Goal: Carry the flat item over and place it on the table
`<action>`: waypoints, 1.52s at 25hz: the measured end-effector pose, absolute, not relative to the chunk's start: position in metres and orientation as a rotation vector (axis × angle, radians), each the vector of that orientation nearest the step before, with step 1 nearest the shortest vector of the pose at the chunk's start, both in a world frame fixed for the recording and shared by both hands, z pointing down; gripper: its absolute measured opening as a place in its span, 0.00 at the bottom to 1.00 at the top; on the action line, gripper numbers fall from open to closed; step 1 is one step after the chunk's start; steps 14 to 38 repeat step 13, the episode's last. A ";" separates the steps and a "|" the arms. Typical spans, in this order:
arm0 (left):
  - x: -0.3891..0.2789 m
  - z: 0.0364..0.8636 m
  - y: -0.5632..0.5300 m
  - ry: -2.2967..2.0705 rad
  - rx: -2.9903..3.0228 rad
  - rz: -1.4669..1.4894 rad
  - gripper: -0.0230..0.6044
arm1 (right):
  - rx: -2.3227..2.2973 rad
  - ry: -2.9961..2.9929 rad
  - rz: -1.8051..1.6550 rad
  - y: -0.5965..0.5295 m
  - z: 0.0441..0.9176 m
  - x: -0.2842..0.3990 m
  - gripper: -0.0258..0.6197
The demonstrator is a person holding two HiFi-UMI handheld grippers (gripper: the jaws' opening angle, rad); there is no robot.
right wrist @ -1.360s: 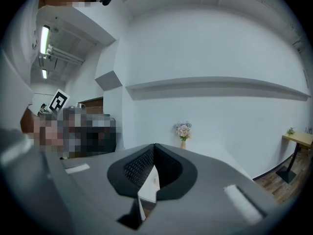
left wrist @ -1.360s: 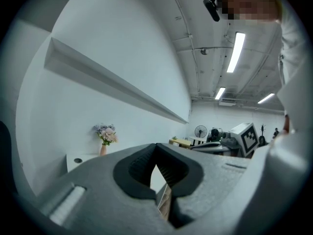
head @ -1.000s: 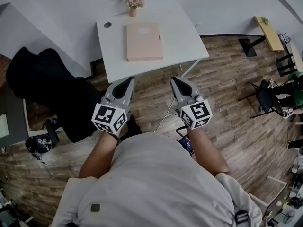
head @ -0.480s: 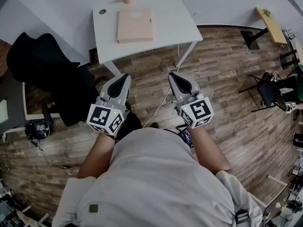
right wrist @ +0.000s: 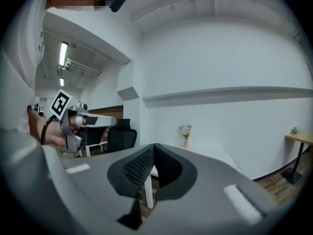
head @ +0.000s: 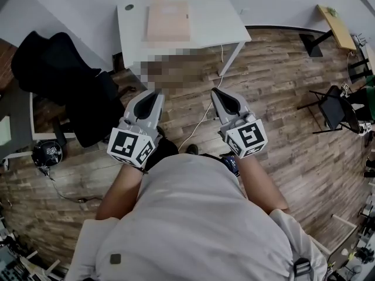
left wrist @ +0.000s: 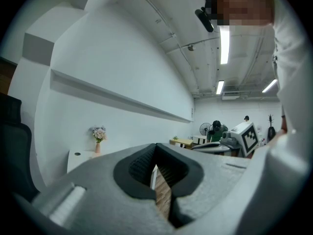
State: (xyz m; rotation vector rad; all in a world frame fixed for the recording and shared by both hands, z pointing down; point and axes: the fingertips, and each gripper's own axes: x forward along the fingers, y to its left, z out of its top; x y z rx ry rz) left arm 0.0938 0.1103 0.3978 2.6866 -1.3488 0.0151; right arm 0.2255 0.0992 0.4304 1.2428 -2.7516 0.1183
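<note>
Short of the white table (head: 214,22), over the plank floor (head: 281,110), the left gripper (head: 151,96) and the right gripper (head: 221,96) are hovering side by side, both pointing toward the table. Each gripper's own view is showing its pads meeting at the tips with nothing between them: both closed, both empty. Beyond them, well apart from either tip, the flat item (head: 169,21), a pale pink slab, is lying flat on the table top, sitting toward the table's left half and square to its edges. Its outline is reading nearly square; a long axis running away from the person is my guess only. The item is lying ahead and slightly left, so the left gripper is standing nearer to it than the right. Judgement: placement is looking done already; any re-grip would be calling for a forward reach with jaws opened first. At the table's far edge, behind the item, a small vase of flowers (left wrist: 98,137) is standing.
</note>
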 end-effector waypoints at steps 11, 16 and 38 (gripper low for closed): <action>0.088 0.384 0.132 -1.378 2.705 -0.020 0.04 | 1.177 -2.796 0.052 0.118 0.413 0.207 0.05; 0.088 0.384 0.135 -1.376 2.703 -0.023 0.04 | 1.172 -2.798 0.049 0.122 0.413 0.206 0.05; 0.088 0.384 0.135 -1.376 2.703 -0.023 0.04 | 1.172 -2.798 0.049 0.122 0.413 0.206 0.05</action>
